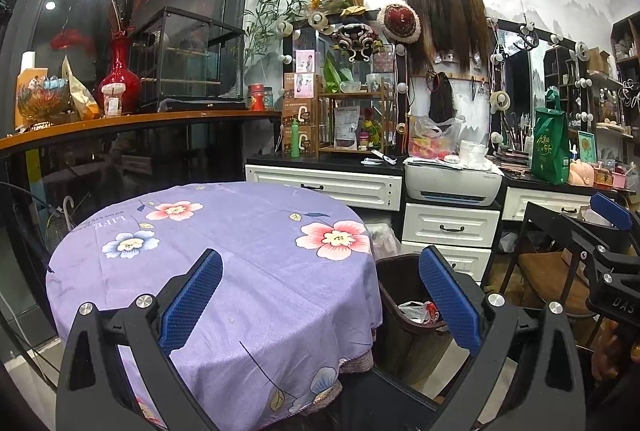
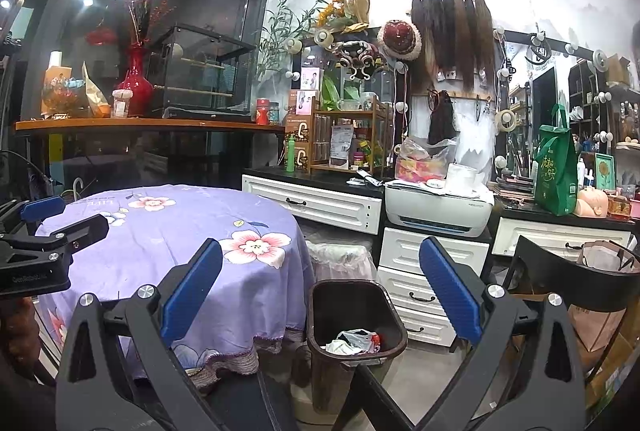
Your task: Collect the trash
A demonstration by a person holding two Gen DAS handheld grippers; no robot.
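A dark brown trash bin (image 2: pixel 356 315) stands on the floor right of the round table (image 2: pixel 168 231), which wears a purple flowered cloth. Crumpled plastic and paper trash (image 2: pixel 352 341) lies inside the bin. The bin also shows in the left wrist view (image 1: pixel 400 291), with trash (image 1: pixel 418 311) in it. My left gripper (image 1: pixel 320 299) is open and empty above the table's near right edge. My right gripper (image 2: pixel 320 295) is open and empty above the bin. Each gripper shows at the edge of the other's view.
White drawer cabinets (image 2: pixel 316 205) with a printer (image 2: pixel 438 209) stand behind the bin. A dark chair (image 2: pixel 568 271) carrying a paper bag (image 2: pixel 604 257) is at the right. A cluttered counter and a glass partition (image 1: pixel 120 167) lie beyond the table.
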